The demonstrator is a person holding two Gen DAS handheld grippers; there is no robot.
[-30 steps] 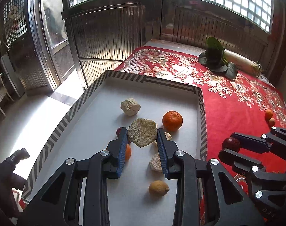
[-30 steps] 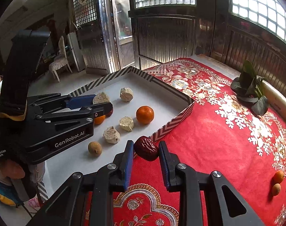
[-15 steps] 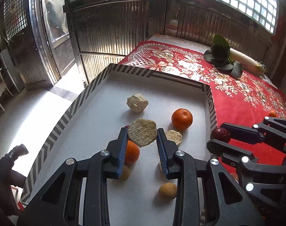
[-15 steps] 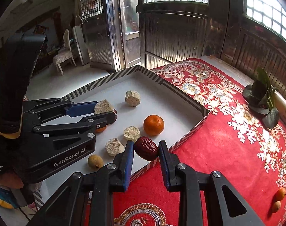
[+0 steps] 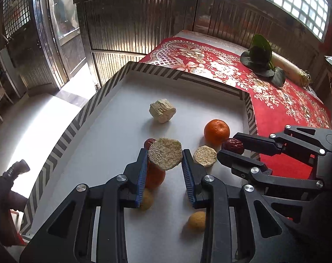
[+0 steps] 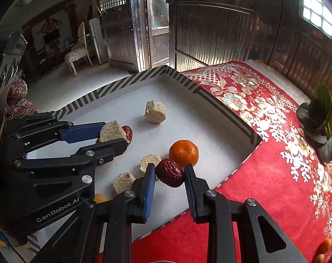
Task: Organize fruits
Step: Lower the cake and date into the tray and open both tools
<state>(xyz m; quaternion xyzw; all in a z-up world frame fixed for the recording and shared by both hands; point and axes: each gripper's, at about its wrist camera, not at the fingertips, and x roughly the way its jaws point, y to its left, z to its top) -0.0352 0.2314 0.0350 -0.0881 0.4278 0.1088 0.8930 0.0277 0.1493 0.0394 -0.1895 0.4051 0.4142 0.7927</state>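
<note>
My left gripper (image 5: 165,156) is shut on a pale rough cut chunk (image 5: 165,153) and holds it above the white tray (image 5: 78,120) with the striped rim. My right gripper (image 6: 169,168) is shut on a dark red date (image 6: 169,173), which hangs over the tray's right side just in front of a mandarin (image 6: 183,153). In the tray lie the mandarin (image 5: 216,131), two more pale chunks (image 5: 162,110) (image 5: 204,156), another date (image 5: 149,142), a small orange fruit (image 5: 154,176) partly hidden by my left finger, and yellowish round fruits (image 5: 196,219).
The tray rests on a red floral cloth (image 6: 264,175). A leafy green vegetable (image 5: 260,59) and a white radish (image 5: 290,70) lie at the cloth's far end. Two small orange fruits (image 6: 324,245) sit near its right edge. A person's shoe (image 5: 15,168) shows on the floor at left.
My right gripper has carried the date leftward from above the red cloth to above the tray, beside the mandarin. My left gripper has kept its grip on the chunk and barely moved.
</note>
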